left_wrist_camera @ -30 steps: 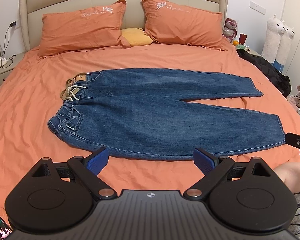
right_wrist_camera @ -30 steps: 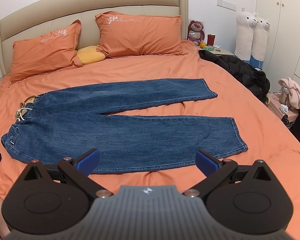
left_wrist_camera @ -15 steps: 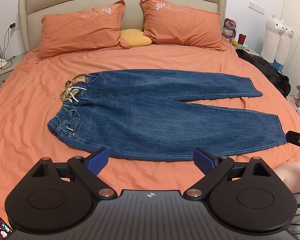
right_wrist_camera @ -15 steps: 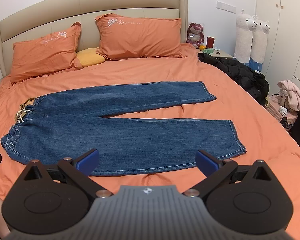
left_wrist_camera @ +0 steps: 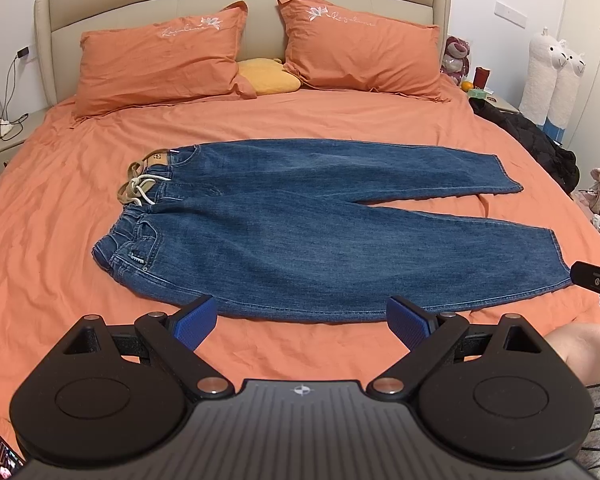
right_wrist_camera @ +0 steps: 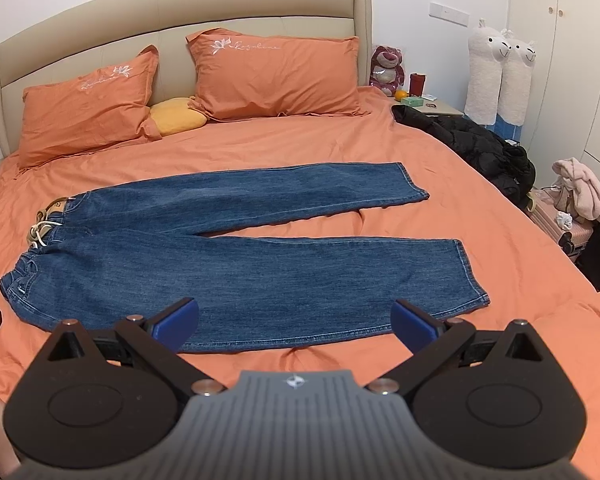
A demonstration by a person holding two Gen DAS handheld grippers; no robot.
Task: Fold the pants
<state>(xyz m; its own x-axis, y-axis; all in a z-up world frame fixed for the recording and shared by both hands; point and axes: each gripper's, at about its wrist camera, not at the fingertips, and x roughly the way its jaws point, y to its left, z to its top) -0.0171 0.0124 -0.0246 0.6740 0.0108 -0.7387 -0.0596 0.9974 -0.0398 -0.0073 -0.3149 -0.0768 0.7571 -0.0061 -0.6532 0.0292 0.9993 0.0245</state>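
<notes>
Blue jeans (left_wrist_camera: 300, 224) lie flat on the orange bed (left_wrist_camera: 60, 240), waistband with a white drawstring at the left, the two legs spread apart to the right. They also show in the right wrist view (right_wrist_camera: 236, 256). My left gripper (left_wrist_camera: 300, 322) is open and empty, held above the bed just short of the near leg's lower edge. My right gripper (right_wrist_camera: 296, 320) is open and empty, over the near leg's lower edge, closer to the cuff end. A part of the right gripper (left_wrist_camera: 596, 280) shows at the left view's right edge.
Two orange pillows (left_wrist_camera: 160, 60) and a yellow cushion (left_wrist_camera: 268, 76) lie at the headboard. A black jacket (right_wrist_camera: 480, 148) lies on the bed's right edge. Nightstands, plush toys and a suitcase with clothes (right_wrist_camera: 572, 208) stand beside the bed. A knee (left_wrist_camera: 580, 348) is near right.
Both views have shifted slightly; the jeans sit a little lower in each frame. Both grippers stay open and the jeans have not moved.
</notes>
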